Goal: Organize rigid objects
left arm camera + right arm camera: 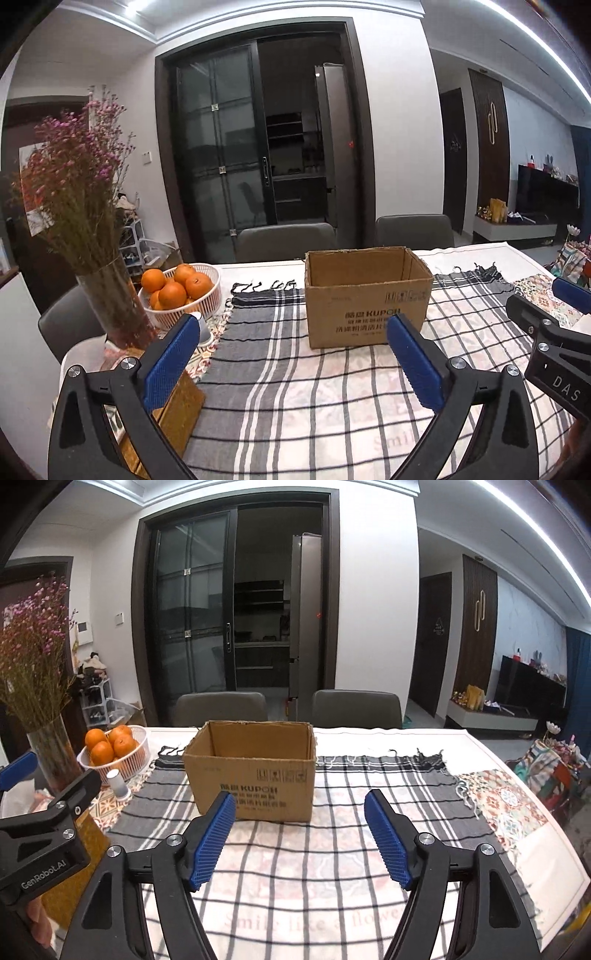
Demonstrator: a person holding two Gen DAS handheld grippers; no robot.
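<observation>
Both the left gripper (291, 343) and right gripper (300, 825) gaped wide and empty. The box (365, 295) at centre frame showed nothing inside, so sorting seemed unstarted.

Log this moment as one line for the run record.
left gripper: open, holding nothing | right gripper: open, holding nothing | cardboard box: upright, top open, on checked cloth | stage: nothing grasped yet

Indoor light moderate, cool; source is a ceiling LED strip (535, 40) blown out to white, arcing across upper right in both views. Strong fisheye bowing and black vignette at corners; the doorway (258, 602) behind is dark, underexposed. Table surface evenly lit, shadows soft; slight softness toward edges
</observation>
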